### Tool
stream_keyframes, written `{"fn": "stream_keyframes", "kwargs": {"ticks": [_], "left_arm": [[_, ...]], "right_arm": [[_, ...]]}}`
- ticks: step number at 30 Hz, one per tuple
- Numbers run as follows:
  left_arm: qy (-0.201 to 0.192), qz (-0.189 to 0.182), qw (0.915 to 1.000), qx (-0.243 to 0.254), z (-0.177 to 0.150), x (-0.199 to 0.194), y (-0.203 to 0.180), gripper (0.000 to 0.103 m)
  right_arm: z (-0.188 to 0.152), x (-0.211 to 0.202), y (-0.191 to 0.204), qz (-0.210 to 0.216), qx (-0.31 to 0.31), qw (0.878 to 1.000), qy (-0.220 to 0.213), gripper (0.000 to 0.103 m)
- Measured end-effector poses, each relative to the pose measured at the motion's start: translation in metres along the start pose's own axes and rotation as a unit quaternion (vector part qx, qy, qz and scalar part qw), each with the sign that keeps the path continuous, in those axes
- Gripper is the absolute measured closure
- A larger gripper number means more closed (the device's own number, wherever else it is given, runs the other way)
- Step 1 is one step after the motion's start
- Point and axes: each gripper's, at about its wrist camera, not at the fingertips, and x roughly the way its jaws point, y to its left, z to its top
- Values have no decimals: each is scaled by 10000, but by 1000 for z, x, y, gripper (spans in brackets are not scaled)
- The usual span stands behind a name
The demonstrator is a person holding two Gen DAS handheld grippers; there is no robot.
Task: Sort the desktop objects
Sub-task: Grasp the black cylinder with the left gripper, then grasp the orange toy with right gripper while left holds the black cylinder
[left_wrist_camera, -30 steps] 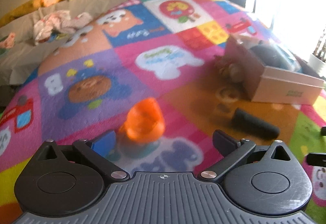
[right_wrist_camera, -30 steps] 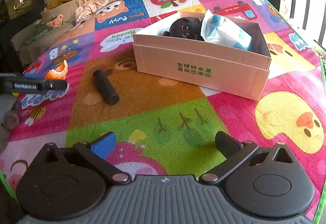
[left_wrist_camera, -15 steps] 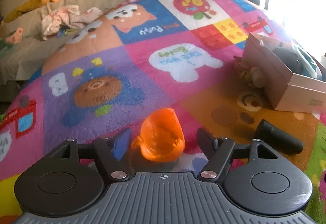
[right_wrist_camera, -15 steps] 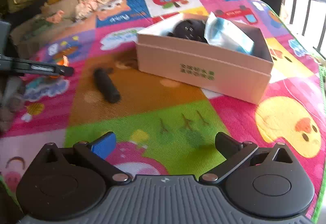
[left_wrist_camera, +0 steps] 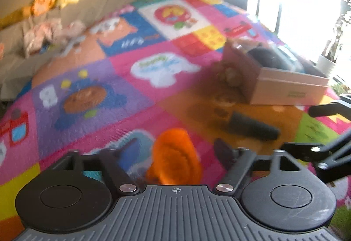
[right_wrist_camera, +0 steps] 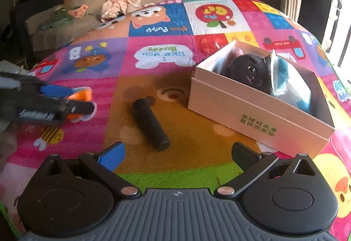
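Orange toy (left_wrist_camera: pixel 175 157) sits on the colourful play mat (left_wrist_camera: pixel 136 96), right between the left gripper's (left_wrist_camera: pixel 178 150) fingers, and those jaws have just been opening: gaps either side, nothing pinched. It tilts down at the mat. Nearby lies the black cylinder (right_wrist_camera: pixel 151 123). The right gripper (right_wrist_camera: pixel 178 153) hangs spread wide and empty, angled down before the cardboard box (right_wrist_camera: pixel 258 116).

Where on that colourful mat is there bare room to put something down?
The far half of the mat, beyond the box, is bare up to the sofa. The green patch just ahead of the right gripper is free too. It is crowded between the black cylinder and the box, and around the orange toy at the left gripper.
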Motion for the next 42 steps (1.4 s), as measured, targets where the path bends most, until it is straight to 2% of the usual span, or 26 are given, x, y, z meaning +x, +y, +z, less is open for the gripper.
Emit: {"fn": "stream_keyframes", "kwargs": {"ticks": [3,6,9,12,16,20,21,22,24,28,32,35,38,42], "left_arm": [[-326,-246,9989,243,8,-13,-13,6],[-416,-788,9949,476,21,-10,-35,4],[-278,-1050,9899,911,28,11,-62,3],[74,-1081,9858,1283,31,40,-81,3],[628,-1247,9828,1208,30,67,-87,3],[570,-1231,9843,1133,29,67,-88,4],[506,-1199,9843,1196,28,66,-91,11],[440,-1139,9840,1294,27,63,-93,23],[367,-1077,9837,1395,24,57,-96,23],[85,-985,9872,1253,19,33,-91,24],[-420,-928,9922,722,20,-16,-63,24],[-696,-509,9958,312,17,-46,-29,23],[-569,30,9984,-59,3,-57,7,23],[-82,423,9967,-682,-23,-50,45,24]], "right_arm": [[-6,-5,-8,-110,74,9999,-22,0],[-17,-16,-25,-330,294,9990,-52,0],[-31,-24,-46,-506,699,9963,-40,0],[-45,-29,-62,-489,991,9939,54,0],[-52,-35,-68,-411,1188,9920,-82,0],[-52,-31,-69,-255,1260,9917,-33,0],[-52,-31,-71,-218,1287,9914,-32,0],[-52,-31,-71,-202,1314,9911,-29,0],[-53,-32,-73,-185,1402,9899,-50,0],[-53,-32,-75,-240,1493,9885,-30,0],[-48,-29,-68,-356,1318,9906,47,0],[-37,-26,-54,-316,951,9950,33,0],[-18,-22,-31,40,617,9981,-31,0],[9,-7,13,588,52,9981,-174,0]]}}
